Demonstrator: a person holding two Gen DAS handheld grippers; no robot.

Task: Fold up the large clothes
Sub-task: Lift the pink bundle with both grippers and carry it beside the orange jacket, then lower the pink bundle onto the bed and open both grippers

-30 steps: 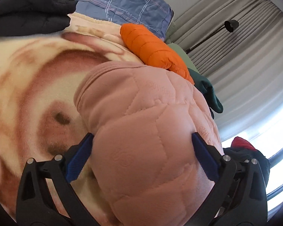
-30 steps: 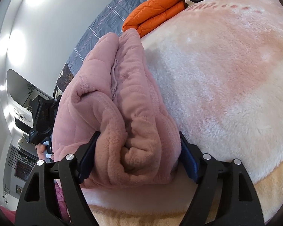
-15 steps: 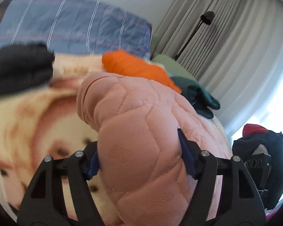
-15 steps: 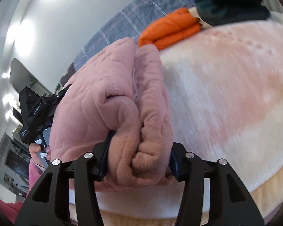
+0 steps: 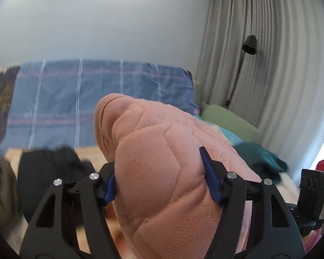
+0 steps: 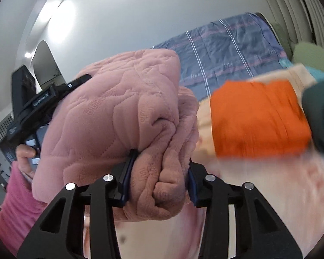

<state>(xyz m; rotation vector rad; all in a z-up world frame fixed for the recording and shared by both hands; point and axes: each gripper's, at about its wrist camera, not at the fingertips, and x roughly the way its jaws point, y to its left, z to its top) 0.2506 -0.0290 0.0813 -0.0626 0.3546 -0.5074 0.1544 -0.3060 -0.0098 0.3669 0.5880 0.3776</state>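
A folded pink quilted garment (image 5: 162, 172) hangs in the air above the bed, held at both ends. My left gripper (image 5: 159, 177) has its blue pads pressed into one thick end, and its jaws are closing further. In the right wrist view the same pink garment (image 6: 110, 116) fills the left half. My right gripper (image 6: 157, 172) squeezes the bunched folded end between its pads, jaws still closing. Beyond the bundle, the other gripper's black body (image 6: 38, 103) shows, held by a hand (image 6: 24, 153) in a pink sleeve.
A folded orange jacket (image 6: 257, 118) and a dark teal garment (image 6: 321, 112) lie on the cream and pink blanket (image 6: 270, 190). A black garment (image 5: 51, 172) lies at left. A blue striped quilt (image 5: 92, 99) covers the bed's head. Grey curtains (image 5: 280, 64) and a black lamp (image 5: 250, 45) stand at right.
Both grippers closed onto the pink bundle and lifted it off the blanket. The views rose and tilted up, so the wall and quilt now show. The right gripper moved toward the orange jacket.
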